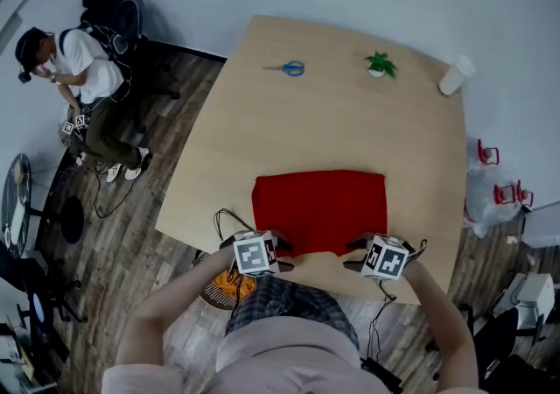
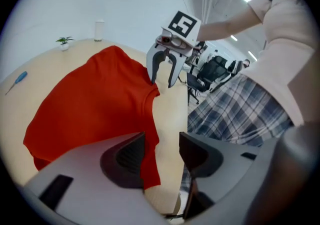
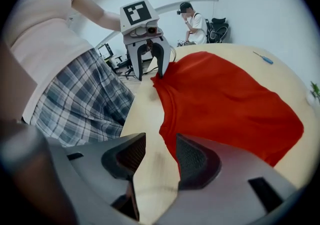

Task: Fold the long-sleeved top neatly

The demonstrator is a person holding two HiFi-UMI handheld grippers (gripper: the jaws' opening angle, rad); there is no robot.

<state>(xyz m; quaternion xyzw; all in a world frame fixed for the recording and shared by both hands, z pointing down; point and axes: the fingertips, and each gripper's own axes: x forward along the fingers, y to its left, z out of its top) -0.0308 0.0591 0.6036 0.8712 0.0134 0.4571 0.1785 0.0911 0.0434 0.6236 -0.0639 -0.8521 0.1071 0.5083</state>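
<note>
- While the red top (image 1: pixel 319 208) lies on the desk (image 1: pixel 341 121), left gripper (image 2: pixel 162 154) fingers stand released astride its edge.
- Fingers of the right gripper (image 3: pixel 160 159) released too, at the hem.

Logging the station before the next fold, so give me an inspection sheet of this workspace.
Surface: pale wooden table.
Job's things: red top lying flat as a rectangle near the front edge.
Clutter: blue-handled scissors, small potted plant and white cup along the far side.
Grippers: left tool and right tool at the top's near edge, jaws apart, not pinching it.
Cables: black cable looping beside the left tool.
Surroundings: seated person by the wall, wood floor.
</note>
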